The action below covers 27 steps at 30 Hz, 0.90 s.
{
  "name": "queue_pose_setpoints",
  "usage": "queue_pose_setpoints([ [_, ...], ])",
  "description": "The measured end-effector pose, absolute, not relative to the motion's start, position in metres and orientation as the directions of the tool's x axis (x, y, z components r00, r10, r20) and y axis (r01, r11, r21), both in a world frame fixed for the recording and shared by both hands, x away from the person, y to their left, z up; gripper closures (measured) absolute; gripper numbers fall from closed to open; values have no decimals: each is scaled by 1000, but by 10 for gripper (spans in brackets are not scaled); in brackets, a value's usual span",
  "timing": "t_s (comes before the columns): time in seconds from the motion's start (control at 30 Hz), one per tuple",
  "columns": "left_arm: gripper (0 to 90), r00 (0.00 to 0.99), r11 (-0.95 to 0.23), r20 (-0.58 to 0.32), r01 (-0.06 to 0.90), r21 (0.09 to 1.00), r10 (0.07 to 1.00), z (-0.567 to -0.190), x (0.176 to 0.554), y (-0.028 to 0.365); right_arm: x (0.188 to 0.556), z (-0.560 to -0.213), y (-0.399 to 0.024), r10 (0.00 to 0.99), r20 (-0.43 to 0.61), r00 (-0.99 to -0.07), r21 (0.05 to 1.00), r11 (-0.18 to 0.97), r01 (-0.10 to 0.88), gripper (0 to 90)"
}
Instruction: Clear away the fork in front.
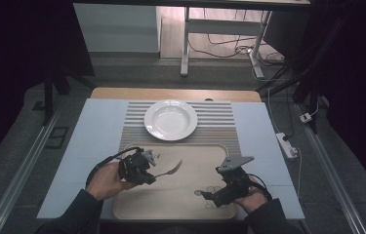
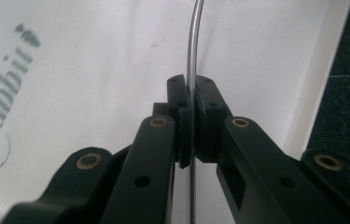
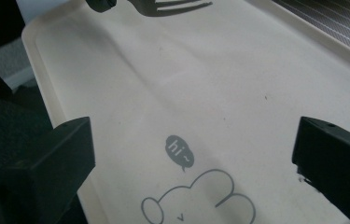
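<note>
1. Gripping the fork [image 1: 167, 171] by its thin metal handle, my left claw [image 1: 147, 170] has its pads pinched tight on the stem; in the left gripper view the handle [image 2: 192, 56] runs up between the closed jaws and curves away.
2. My right claw [image 1: 205, 194] stands wide apart with nothing between the jaws; in the right gripper view the two black tips frame bare tray and the printed "hi" cartoon [image 3: 180, 152].
3. Outward from there, the fork hangs just above the cream tray [image 1: 136, 207], tines pointing toward the right and the far side; I see those tines [image 3: 182, 5] at the top of the right gripper view.
4. I judge the step in hand to be carrying the fork off the tray toward a place setting. The next move calls for a steady, level carry and a low set-down beside the plate.
5. Containers: the tray holds nothing loose that I can see; the white plate [image 1: 171, 120] sits empty on the striped placemat [image 1: 217, 119], beyond the tray on the desk [image 1: 92, 126].
</note>
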<state>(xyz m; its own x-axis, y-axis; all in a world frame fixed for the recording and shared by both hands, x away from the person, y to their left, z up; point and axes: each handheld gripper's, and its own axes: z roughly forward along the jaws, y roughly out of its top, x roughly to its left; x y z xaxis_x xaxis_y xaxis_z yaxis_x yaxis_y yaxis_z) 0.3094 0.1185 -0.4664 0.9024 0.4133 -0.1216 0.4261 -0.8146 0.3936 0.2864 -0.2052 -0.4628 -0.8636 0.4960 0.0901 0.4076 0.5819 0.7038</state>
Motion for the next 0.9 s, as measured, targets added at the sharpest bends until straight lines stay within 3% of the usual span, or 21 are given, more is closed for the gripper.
queue_pose_setpoints([
  [0.57, 866, 724, -632, -167, 673, 384, 669, -470, 304, 144, 256, -454, -236, 578, 60, -814, 746, 516, 421, 0],
  [0.9, 865, 630, -531, -219, 758, 378, 745, -476, 289, 151, 242, -452, -247, 600, 31, -799, 754, 511, 413, 0],
])
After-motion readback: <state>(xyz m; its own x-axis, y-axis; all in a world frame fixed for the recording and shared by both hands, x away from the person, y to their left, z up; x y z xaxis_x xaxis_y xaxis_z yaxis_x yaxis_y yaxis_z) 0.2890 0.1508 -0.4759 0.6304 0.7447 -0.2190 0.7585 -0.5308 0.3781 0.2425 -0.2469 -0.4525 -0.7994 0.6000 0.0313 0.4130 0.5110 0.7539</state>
